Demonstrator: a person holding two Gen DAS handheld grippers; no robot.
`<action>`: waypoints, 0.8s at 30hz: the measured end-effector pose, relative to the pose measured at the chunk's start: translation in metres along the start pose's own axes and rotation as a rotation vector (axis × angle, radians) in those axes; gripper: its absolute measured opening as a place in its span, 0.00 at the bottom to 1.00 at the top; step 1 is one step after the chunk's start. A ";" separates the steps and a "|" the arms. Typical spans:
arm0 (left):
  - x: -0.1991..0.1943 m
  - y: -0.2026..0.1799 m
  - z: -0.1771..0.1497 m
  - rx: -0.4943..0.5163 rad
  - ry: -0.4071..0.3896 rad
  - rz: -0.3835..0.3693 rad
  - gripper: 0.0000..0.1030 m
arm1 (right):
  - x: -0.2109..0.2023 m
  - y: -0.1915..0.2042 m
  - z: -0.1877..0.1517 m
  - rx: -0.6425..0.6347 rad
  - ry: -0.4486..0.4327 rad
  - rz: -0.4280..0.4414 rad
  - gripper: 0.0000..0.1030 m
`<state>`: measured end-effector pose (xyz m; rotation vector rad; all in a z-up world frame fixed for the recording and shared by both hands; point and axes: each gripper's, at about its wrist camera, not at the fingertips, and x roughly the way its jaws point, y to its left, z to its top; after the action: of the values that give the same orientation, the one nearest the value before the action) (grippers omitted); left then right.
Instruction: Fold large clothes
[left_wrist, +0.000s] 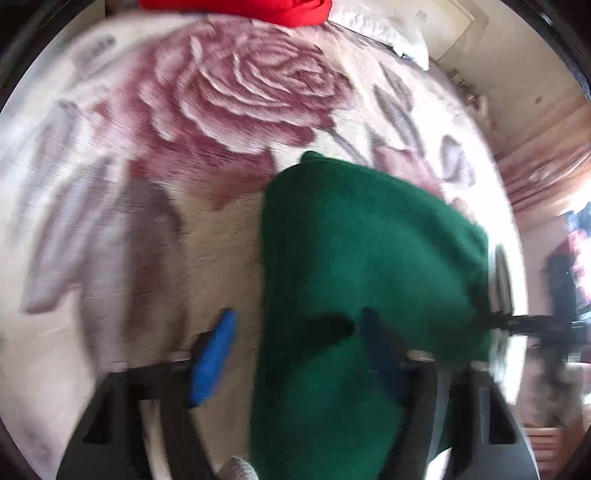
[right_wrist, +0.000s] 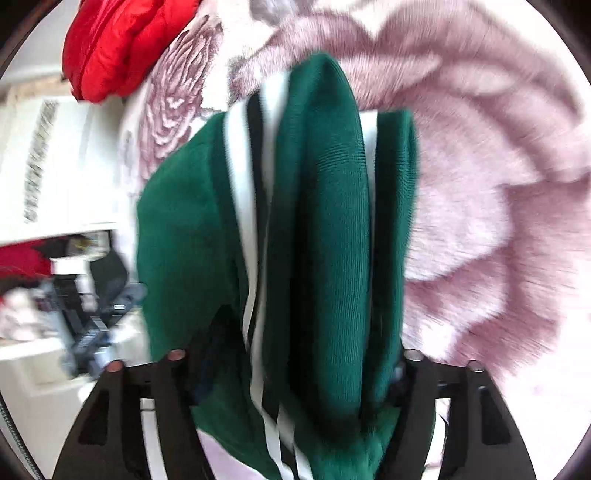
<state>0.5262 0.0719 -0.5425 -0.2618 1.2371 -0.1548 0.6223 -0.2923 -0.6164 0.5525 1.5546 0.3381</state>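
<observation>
- Your left gripper (left_wrist: 295, 354) has its jaws wide apart. The blue pad (left_wrist: 212, 360) on the left finger stands free over the blanket and touches no cloth.
- The right finger of this gripper is covered in part by the green garment (left_wrist: 369, 258), which lies between the jaws and over that finger. You cannot tell from this view if the pad there touches the cloth, but nothing is clamped.
- Your right gripper (right_wrist: 295, 369) also has its jaws apart. A thick bundle of the green garment (right_wrist: 321, 221) fills the gap between them; the fingertips are hidden under it, so if the pads press on the cloth cannot be told.
- In the right wrist view the garment shows white and black stripes (right_wrist: 255, 221) along its folded edges, which run away from the gripper.
- The garment rests on a plush blanket with a big rose pattern (left_wrist: 240, 92), pink on cream.
- A red piece of clothing (right_wrist: 118, 48) lies at the far edge of the blanket, well apart from the green one.
- Both pictures are blurred, so fine details of the cloth stay unclear.
</observation>
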 end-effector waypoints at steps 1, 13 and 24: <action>-0.009 -0.006 -0.008 0.017 -0.020 0.060 0.93 | -0.011 0.011 -0.009 -0.034 -0.036 -0.087 0.77; -0.104 -0.081 -0.086 0.056 -0.073 0.249 0.98 | -0.101 0.085 -0.184 -0.183 -0.287 -0.693 0.97; -0.279 -0.138 -0.122 0.075 -0.207 0.255 0.98 | -0.245 0.177 -0.325 -0.154 -0.455 -0.733 0.97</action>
<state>0.3244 -0.0026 -0.2863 -0.0517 1.0460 0.0461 0.3236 -0.2367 -0.2931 -0.0835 1.1740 -0.2192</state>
